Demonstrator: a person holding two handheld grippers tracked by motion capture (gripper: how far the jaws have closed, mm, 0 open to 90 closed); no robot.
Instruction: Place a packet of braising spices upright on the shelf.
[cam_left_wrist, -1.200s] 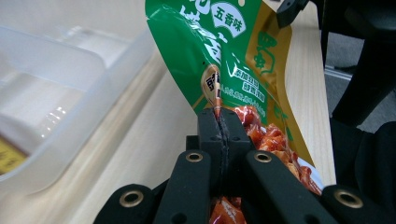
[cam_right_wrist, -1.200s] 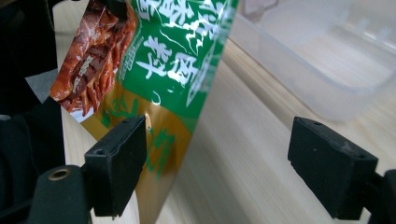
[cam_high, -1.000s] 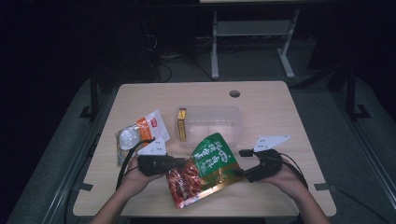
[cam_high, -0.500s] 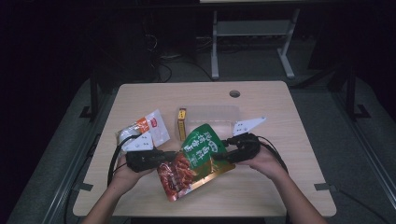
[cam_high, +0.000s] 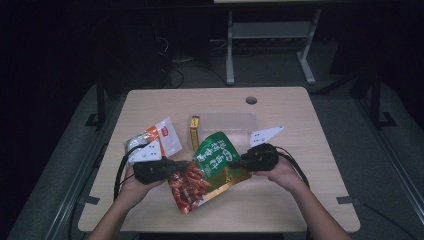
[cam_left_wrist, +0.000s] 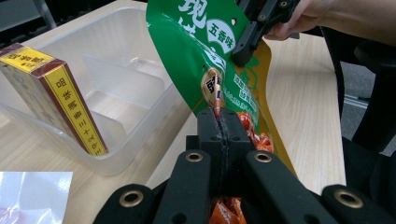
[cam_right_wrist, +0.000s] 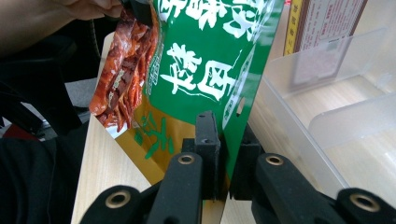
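Observation:
A snack bag (cam_high: 214, 162), green on top with gold trim and red contents showing, hangs tilted above the table between both grippers. My left gripper (cam_high: 186, 165) is shut on the bag's left edge; in the left gripper view its jaws (cam_left_wrist: 218, 115) pinch the seam of the bag (cam_left_wrist: 196, 42). My right gripper (cam_high: 236, 161) has just been closing, and the bag's right edge lies pinched between its jaws (cam_right_wrist: 224, 128). The green face of the bag (cam_right_wrist: 205, 56) rises above those jaws. The left gripper view also catches the right gripper (cam_left_wrist: 243, 49) farther off, on the bag's far edge.
A clear plastic bin (cam_high: 227, 122) with dividers stands behind the bag, with a yellow and brown box (cam_high: 194, 132) upright at its left end. A white and orange pouch (cam_high: 164, 137) lies on the table at the left. The table's round cable hole (cam_high: 251, 100) is at the back.
The right gripper came in leftward from the bag's right side and closed on its right edge. The bag rose and tilted up off the table. The left gripper stayed shut on the bag.

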